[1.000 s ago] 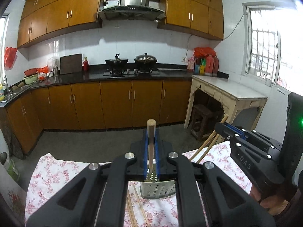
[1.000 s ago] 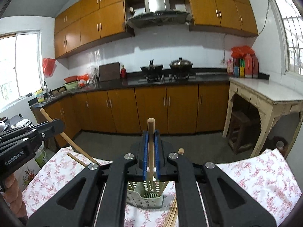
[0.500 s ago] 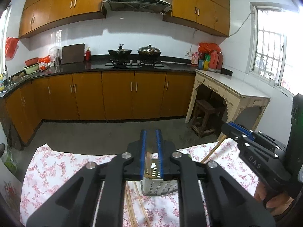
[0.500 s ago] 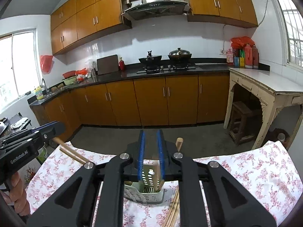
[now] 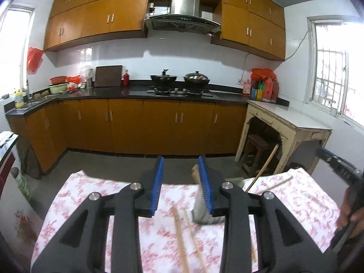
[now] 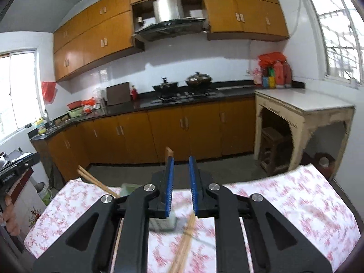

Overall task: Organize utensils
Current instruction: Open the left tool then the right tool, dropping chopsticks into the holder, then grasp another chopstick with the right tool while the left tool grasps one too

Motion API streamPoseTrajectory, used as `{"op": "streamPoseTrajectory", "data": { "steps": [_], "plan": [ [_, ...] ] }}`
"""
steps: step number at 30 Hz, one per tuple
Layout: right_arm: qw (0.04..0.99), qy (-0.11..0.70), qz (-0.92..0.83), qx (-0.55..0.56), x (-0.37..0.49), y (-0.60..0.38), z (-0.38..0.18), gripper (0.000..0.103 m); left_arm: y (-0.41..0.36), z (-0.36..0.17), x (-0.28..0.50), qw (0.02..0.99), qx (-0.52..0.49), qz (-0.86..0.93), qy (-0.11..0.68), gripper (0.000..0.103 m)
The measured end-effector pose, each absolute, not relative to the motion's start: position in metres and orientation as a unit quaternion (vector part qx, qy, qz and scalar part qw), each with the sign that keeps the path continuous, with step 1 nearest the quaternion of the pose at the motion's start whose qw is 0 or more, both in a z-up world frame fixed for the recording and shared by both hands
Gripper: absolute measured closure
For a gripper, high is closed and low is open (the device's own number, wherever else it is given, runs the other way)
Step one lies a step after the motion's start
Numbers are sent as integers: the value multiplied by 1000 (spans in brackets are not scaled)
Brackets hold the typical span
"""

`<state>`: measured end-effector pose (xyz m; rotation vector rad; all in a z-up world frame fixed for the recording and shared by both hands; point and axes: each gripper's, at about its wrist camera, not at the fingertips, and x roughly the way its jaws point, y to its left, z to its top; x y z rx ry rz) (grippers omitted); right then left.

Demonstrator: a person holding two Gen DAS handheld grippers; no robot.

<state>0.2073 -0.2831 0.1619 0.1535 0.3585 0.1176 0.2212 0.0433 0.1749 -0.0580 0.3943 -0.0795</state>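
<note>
- left gripper (image 5: pixel 183 183) jaws just opened, nothing between them
- right gripper (image 6: pixel 180 186) jaws slightly apart, empty
- caddy (image 6: pixel 162 221) and chopsticks (image 6: pixel 184 241) on the near surface (image 6: pixel 295 204)

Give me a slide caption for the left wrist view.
Left gripper, jaws open and empty, above loose chopsticks on floral tablecloth.

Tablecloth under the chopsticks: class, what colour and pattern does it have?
The tablecloth is white with a red-pink floral print, clearest in the right wrist view.
</note>
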Motion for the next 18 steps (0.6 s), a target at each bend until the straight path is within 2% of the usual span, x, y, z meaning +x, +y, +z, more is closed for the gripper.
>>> {"op": "streamPoseTrajectory", "data": {
  "steps": [4,7,13,18],
  "plan": [
    [975,209,20,76,194,-305,123,89,59,143,202,977,-21,-18,214,66],
    [960,264,7,89,199,-312,76,89,65,107,199,970,-15,-7,241,65],
    [928,355,41,106,213,-281,-4,88,66,21,211,950,-26,-3,310,65],
    [905,408,77,95,225,-243,-54,89,59,-28,218,935,-32,-10,354,65]
  ]
}}
